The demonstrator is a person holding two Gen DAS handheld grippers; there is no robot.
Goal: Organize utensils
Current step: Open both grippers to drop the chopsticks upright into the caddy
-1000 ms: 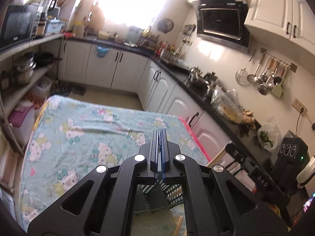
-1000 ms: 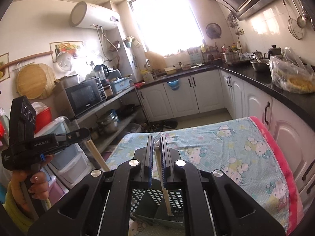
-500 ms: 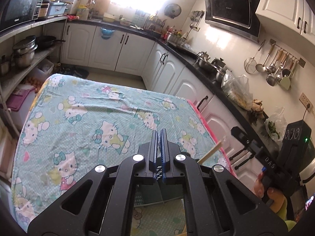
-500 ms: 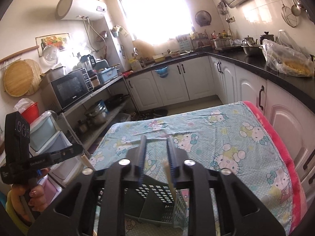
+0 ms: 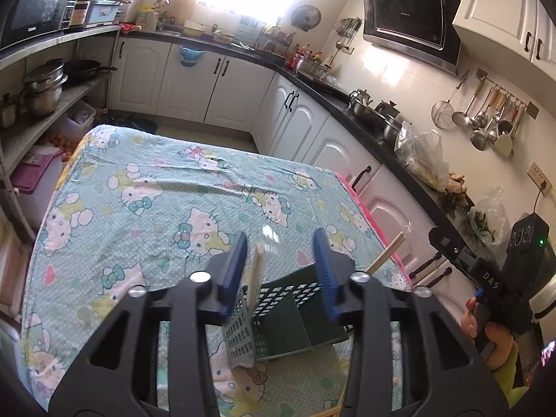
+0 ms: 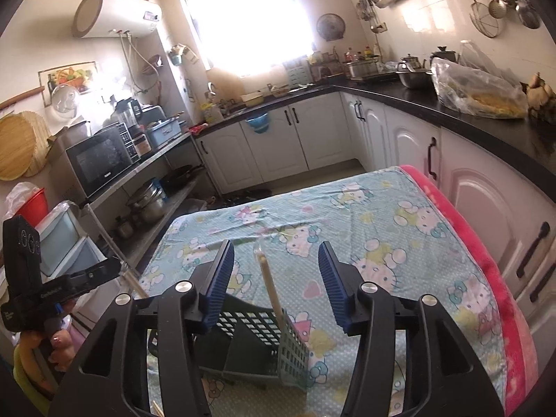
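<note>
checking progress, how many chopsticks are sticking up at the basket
2 chopsticks, both in the basket: one between the just-opened jaws of the left gripper, one between those of the right gripper. Others lying flat may be hidden.

A basket (image 5: 295,316) stands on the table (image 5: 146,187), at its near end. One chopstick (image 5: 255,274) leans inside it at its left wall, another (image 6: 272,295) at its right wall. Counters (image 6: 451,111) run behind and right of the table, shelves (image 5: 41,118) left.
</note>
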